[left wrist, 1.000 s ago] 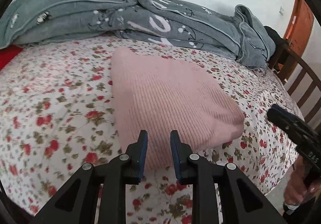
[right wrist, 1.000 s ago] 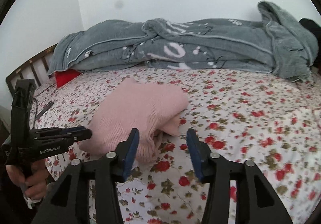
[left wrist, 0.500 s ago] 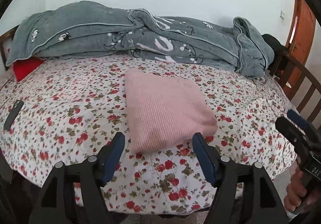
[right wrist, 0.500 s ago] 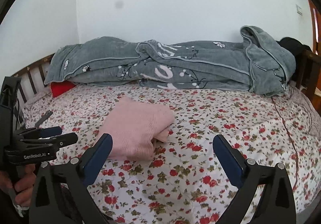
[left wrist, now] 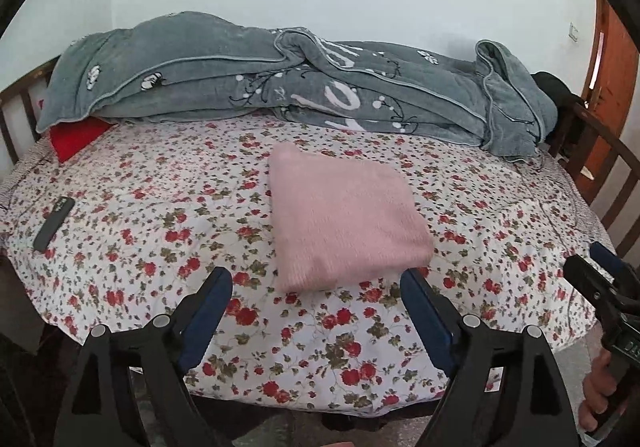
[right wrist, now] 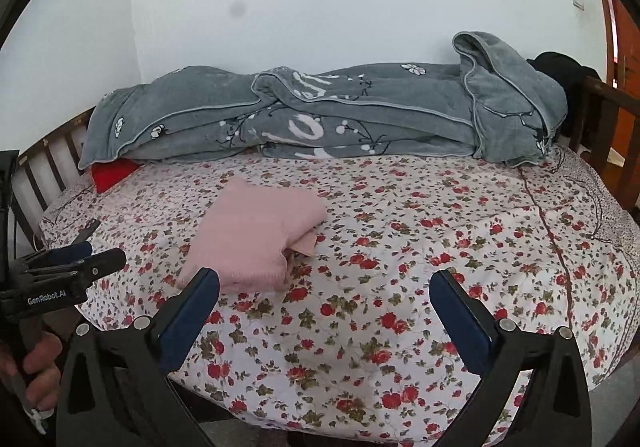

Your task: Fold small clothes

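A folded pink knit garment [left wrist: 344, 215] lies flat on the floral bedsheet [left wrist: 160, 231], near the bed's front edge; it also shows in the right wrist view [right wrist: 256, 239]. My left gripper [left wrist: 316, 287] is open and empty, held back just short of the garment's near edge. My right gripper [right wrist: 326, 283] is open and empty, to the right of the garment over the sheet. Each gripper shows at the edge of the other's view, the right one [left wrist: 600, 267] and the left one [right wrist: 84, 255].
A rumpled grey blanket [left wrist: 304, 87] lies along the far side against the wall. A red cushion [left wrist: 76, 137] sticks out at the far left. A dark remote-like object [left wrist: 54, 223] lies on the left of the sheet. Wooden bed rails [left wrist: 612, 175] and a door stand at right.
Both grippers opened wide and pulled back from the pink garment, which now lies let go and folded on the bed. More of the bed is in view.
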`<action>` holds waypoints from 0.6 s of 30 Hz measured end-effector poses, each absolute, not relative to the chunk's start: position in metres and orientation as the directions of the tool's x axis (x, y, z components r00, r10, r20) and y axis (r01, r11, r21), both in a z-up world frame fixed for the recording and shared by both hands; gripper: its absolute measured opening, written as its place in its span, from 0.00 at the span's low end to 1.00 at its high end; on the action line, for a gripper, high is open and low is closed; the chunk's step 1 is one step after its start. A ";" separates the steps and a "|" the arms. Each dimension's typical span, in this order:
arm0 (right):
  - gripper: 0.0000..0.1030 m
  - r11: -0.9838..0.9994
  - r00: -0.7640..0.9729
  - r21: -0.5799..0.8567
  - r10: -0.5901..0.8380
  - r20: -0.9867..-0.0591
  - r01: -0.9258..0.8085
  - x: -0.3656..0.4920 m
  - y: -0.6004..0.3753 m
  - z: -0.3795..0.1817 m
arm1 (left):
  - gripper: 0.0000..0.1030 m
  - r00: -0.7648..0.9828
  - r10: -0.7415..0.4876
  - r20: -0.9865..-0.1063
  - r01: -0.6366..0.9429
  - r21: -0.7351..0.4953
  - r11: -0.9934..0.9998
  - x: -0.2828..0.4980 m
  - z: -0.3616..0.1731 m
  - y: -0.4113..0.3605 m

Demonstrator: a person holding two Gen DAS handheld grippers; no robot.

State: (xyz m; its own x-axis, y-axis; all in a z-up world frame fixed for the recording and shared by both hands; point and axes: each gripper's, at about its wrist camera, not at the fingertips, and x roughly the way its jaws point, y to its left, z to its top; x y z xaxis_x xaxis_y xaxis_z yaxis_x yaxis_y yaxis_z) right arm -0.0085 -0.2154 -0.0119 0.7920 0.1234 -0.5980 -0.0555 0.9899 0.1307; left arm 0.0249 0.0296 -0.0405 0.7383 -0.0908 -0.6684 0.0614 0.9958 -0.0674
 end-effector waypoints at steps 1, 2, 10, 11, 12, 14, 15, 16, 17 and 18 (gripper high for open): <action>1.00 0.990 0.792 0.130 0.123 -0.597 -0.056 -0.009 -0.216 -0.011 | 0.83 0.740 -0.085 -0.667 0.060 -0.061 0.996 0.024 -0.040 0.029; 1.00 0.990 0.793 0.132 0.125 -0.597 -0.057 -0.010 -0.216 -0.011 | 0.83 0.741 -0.082 -0.666 0.057 -0.058 0.997 0.024 -0.040 0.029; 1.00 0.991 0.801 0.121 0.116 -0.588 -0.054 -0.014 -0.216 -0.006 | 0.83 0.740 -0.071 -0.669 0.049 -0.052 0.997 0.020 -0.037 0.027; 1.00 0.991 0.799 0.124 0.120 -0.590 -0.058 -0.014 -0.216 -0.006 | 0.83 0.738 -0.066 -0.672 0.046 -0.048 0.998 0.020 -0.037 0.027; 1.00 0.990 0.796 0.126 0.121 -0.593 -0.057 -0.014 -0.216 -0.006 | 0.83 0.739 -0.067 -0.670 0.047 -0.048 0.998 0.020 -0.037 0.027; 1.00 0.990 0.793 0.129 0.120 -0.597 -0.053 -0.014 -0.216 -0.006 | 0.83 0.738 -0.071 -0.671 0.051 -0.049 0.998 0.020 -0.037 0.026; 1.00 0.990 0.792 0.132 0.124 -0.597 -0.056 -0.015 -0.217 -0.006 | 0.83 0.738 -0.069 -0.671 0.051 -0.046 0.998 0.020 -0.037 0.025; 1.00 0.990 0.792 0.131 0.125 -0.598 -0.057 -0.015 -0.217 -0.006 | 0.83 0.738 -0.065 -0.671 0.050 -0.041 0.998 0.019 -0.037 0.025; 1.00 0.990 0.792 0.129 0.122 -0.598 -0.056 -0.015 -0.217 -0.006 | 0.83 0.738 -0.062 -0.672 0.050 -0.038 0.998 0.019 -0.037 0.024; 1.00 0.991 0.792 0.126 0.120 -0.599 -0.055 -0.015 -0.216 -0.006 | 0.83 0.738 -0.064 -0.671 0.051 -0.039 0.998 0.019 -0.037 0.025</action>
State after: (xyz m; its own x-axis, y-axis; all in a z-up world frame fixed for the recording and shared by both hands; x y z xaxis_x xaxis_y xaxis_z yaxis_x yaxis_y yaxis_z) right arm -0.0152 -0.2163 -0.0059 0.7919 0.1202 -0.5987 -0.0551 0.9905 0.1259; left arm 0.0194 0.0247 -0.0366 0.7383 -0.0643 -0.6713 0.0514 0.9979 -0.0391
